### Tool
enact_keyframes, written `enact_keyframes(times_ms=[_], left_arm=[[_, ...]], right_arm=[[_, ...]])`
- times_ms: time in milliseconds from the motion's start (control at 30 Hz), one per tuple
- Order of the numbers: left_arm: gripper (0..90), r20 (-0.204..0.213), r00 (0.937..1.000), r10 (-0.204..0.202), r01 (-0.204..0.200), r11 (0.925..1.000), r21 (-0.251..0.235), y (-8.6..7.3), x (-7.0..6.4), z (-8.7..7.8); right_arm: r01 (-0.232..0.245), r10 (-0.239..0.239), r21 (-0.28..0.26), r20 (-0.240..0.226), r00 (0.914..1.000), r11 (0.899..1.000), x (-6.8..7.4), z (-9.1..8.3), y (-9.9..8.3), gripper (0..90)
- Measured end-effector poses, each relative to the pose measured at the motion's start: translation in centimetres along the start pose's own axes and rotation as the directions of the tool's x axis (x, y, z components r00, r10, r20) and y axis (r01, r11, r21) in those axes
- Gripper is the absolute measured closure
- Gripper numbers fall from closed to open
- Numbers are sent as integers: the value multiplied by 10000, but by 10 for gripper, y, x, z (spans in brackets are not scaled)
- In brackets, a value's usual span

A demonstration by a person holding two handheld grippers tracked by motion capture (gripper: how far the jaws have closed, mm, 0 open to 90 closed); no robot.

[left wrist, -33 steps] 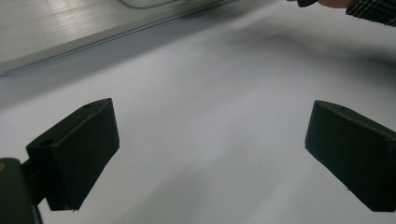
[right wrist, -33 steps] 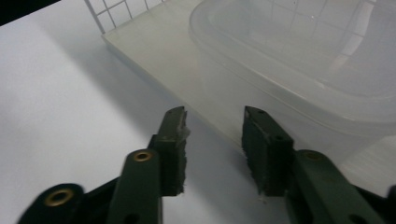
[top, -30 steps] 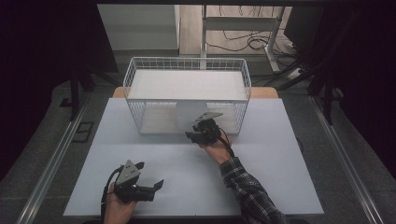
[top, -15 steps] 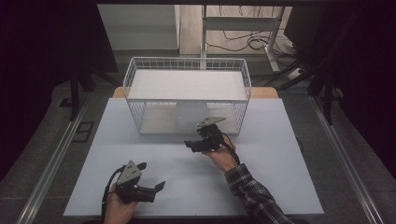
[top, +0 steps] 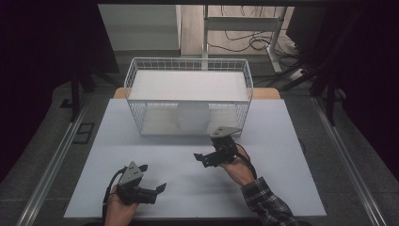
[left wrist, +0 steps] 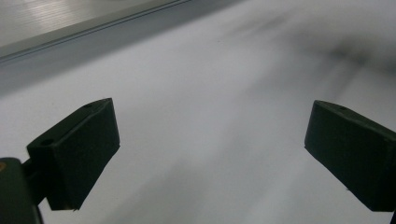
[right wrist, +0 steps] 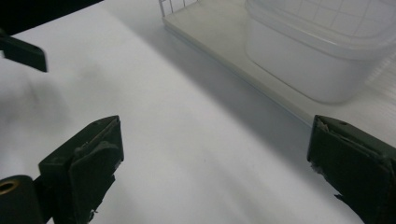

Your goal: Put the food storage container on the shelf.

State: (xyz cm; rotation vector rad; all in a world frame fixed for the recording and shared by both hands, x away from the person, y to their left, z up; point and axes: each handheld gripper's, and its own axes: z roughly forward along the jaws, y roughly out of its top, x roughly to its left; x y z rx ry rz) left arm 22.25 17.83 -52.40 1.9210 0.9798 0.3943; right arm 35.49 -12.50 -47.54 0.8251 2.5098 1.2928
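right gripper jaws wide, empty | white plastic container ahead of jaws, apart, inside wire basket | left gripper jaws wide, over bare tabletop

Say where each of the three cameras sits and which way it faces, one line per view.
High view: above the person's side, facing forward and down on the table; both forearms, left gripper and right gripper.
Left gripper view: rides the left gripper, facing bare table; jaws apart.
Right gripper view: rides the right gripper, facing the white container; jaws apart.
Shared: that container, in the wire rack.
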Motion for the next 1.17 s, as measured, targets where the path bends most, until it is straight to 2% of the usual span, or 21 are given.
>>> enact_keyframes(times_ms=[267,567,733,933,1167], left_arm=[[28,19,10000,83,-83,10000,-54,0,2,-2],[19,-172,9998,131,-131,9999,32,-1,7,-5],[9,-196,9997,145,-142,9998,166,-2,6,-4],[0,-355,9990,268,-253,9988,419,-2,5,-2],[0,-375,9992,123,-101,9982,583,-3,7,0]], right_arm=[[81,-81,-19,108,9999,10000,6,-32,-19,34],[92,-80,-211,545,9985,9997,10,-63,-47,30],[-217,236,-231,845,9961,9995,10,-79,-69,2],[-614,636,-229,1155,9913,9979,7,-91,-91,0],[-718,629,558,1476,9871,9959,3,-86,-108,0]])
